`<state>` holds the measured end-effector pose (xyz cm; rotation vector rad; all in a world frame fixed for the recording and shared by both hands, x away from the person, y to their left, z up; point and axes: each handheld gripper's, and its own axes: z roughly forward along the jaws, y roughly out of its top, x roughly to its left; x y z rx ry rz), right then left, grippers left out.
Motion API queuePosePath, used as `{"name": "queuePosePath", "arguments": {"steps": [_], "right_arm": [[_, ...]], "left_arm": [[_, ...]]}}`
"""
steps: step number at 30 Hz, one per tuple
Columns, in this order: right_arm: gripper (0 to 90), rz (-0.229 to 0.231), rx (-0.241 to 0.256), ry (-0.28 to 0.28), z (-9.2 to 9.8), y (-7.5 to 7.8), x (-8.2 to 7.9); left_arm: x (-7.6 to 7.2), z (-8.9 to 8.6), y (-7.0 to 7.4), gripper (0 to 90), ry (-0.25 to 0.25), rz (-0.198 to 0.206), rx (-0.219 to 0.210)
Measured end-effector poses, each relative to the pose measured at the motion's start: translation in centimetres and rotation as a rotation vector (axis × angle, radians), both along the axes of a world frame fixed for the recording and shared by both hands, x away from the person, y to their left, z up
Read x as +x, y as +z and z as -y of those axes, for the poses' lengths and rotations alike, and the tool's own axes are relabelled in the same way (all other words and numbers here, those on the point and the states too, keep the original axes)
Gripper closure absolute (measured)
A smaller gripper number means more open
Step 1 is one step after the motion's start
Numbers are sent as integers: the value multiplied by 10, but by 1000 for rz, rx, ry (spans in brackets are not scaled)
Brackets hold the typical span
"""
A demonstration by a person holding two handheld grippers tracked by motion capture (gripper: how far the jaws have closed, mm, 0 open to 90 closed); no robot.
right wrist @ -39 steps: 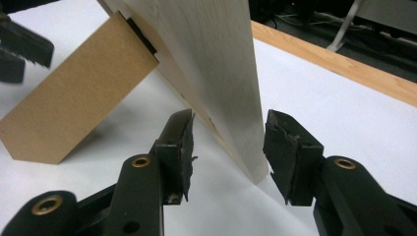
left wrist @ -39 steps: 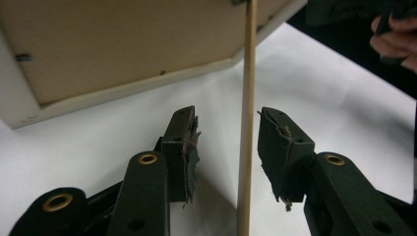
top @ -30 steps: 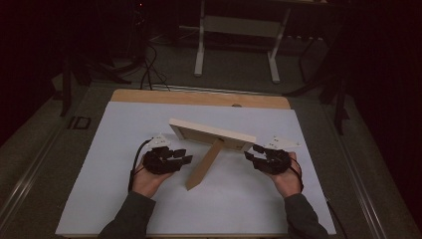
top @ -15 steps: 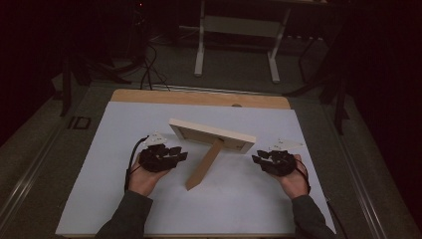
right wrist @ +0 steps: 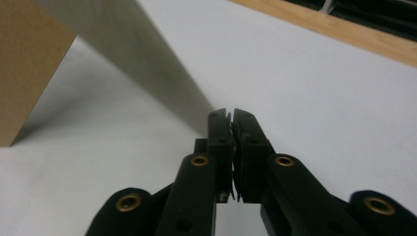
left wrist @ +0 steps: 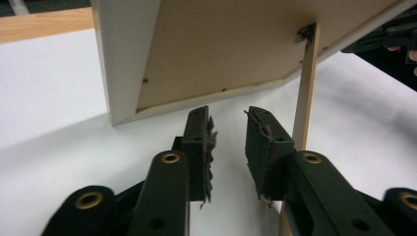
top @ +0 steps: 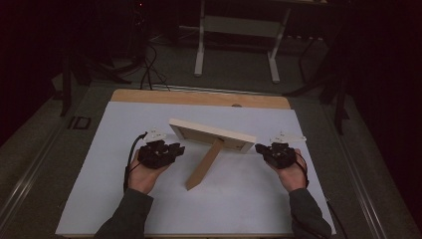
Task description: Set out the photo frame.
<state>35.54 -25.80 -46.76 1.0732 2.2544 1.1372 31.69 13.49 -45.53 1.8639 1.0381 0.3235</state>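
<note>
We see a wooden picture frame (top: 211, 135) standing near the middle of the white mat (top: 99, 189), with its back turned to the near side and its support leg (top: 204, 164) reaching toward us down to the mat. The frame seems to stand alone: the left gripper (top: 175, 149) is just beside its left end and the right gripper (top: 260, 148) is just beside its right end, but neither one holds it. In the left gripper view the jaws stand apart with a narrow gap and nothing between them, and they point at the lower back corner of the frame (left wrist: 216, 49), with the leg (left wrist: 305, 93) to the right. In the right gripper view the jaws are pressed together and empty, and their tips (right wrist: 231, 118) are very close to the pale edge of the frame (right wrist: 133, 59); we cannot tell if they touch it. We judge that the setting up of the frame is done or almost done, because the leg is open and carries the frame. What is left, as it seems, is only a small correction of its position, or to take both grippers away.
</note>
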Motion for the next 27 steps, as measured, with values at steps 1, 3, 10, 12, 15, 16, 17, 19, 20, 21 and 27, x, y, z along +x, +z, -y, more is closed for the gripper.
{"name": "queuePosePath", "arguments": {"steps": [1,3,10,12,15,16,17,19,20,21,27], "right_arm": [[887,3,2,-2,0,1,1],[898,2,4,-2,0,2,2],[900,-9,37,7,-3,8,9],[900,-9,42,9,-5,10,11],[900,-11,46,8,-6,11,13],[900,-14,51,8,-7,11,14],[900,-13,52,9,-7,12,14],[900,-14,52,11,-9,12,16],[900,-13,59,14,-10,13,16],[900,-14,63,15,-11,13,17],[900,-17,65,19,-15,15,20]], "left_arm": [[0,1,1,735,3,4,5],[1,1,2,744,8,8,11],[8,11,10,874,31,43,36],[10,13,12,899,36,49,31],[12,19,14,900,41,54,43],[13,20,15,900,40,55,47],[14,22,15,900,43,55,47],[17,24,16,900,51,55,43],[17,24,17,900,55,53,40],[18,25,18,900,60,53,35],[21,28,20,900,64,51,41]]}}
